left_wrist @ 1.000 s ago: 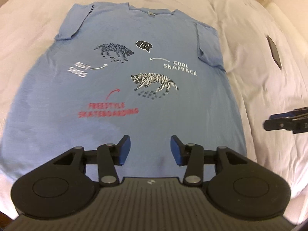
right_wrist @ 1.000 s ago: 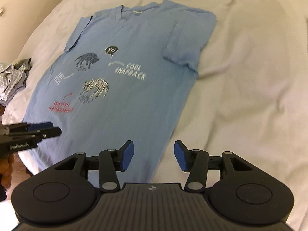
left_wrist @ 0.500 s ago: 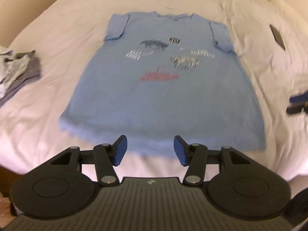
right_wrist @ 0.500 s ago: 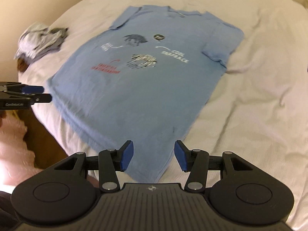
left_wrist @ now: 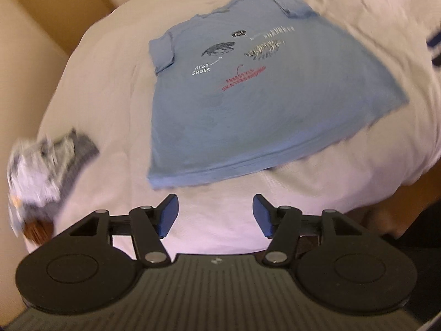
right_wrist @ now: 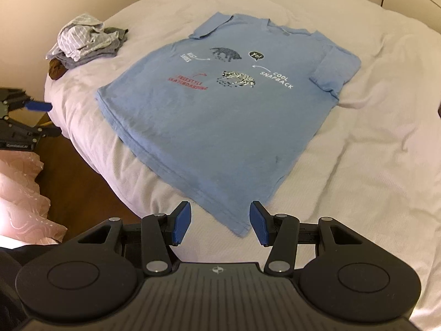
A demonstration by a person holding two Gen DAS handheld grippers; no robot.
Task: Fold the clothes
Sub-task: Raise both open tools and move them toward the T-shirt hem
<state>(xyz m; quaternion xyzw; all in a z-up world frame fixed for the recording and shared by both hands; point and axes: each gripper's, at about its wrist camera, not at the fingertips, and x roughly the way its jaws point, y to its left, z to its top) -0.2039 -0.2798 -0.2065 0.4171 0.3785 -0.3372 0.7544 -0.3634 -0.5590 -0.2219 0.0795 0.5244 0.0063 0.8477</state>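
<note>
Both grippers are pulling back off the light blue cotton T-shirt (right_wrist: 220, 121), which is lying flat on the white bed (right_wrist: 372, 151), reading "BEST SHOES", "COOL SNAPBACK", "FREESTYLE SKATEBOARDING". Left gripper (left_wrist: 215, 215) jaws have just been opening, empty; right gripper (right_wrist: 220, 223) is gaping, empty.

My left gripper (left_wrist: 215, 215) points steeply down; its jaws have just been opening, with nothing between them. My right gripper (right_wrist: 219, 223) also angles down, jaws parted and empty, the pads pressing on nothing.
</note>
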